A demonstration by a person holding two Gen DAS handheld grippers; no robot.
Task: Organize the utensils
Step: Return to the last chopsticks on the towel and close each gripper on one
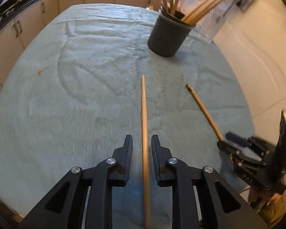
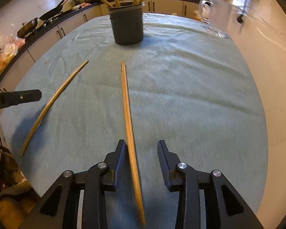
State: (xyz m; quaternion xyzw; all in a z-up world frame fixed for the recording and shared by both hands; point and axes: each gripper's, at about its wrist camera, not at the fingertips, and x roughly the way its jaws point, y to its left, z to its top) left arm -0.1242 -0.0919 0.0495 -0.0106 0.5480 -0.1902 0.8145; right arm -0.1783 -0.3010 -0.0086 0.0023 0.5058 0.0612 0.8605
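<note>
Table under a pale green cloth (image 1: 85, 95). Dark cup (image 1: 168, 36) of wooden sticks stands far ahead of both tools, right of the left one's line.

Left gripper (image 1: 142, 143): jaws slightly apart, first chopstick (image 1: 144, 133) runs lengthwise through the gap, neither pad pressing it.

Right gripper (image 2: 142, 148): jaws spread wider, second chopstick (image 2: 128, 120) lies between them, tight against the left finger (image 2: 121, 152), clear of the right one. Not gripped.

Each chopstick points toward the cup.

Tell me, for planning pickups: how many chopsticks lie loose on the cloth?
2. One runs between the left gripper's fingers; the other between the right gripper's fingers. More stand in the holder.
</note>
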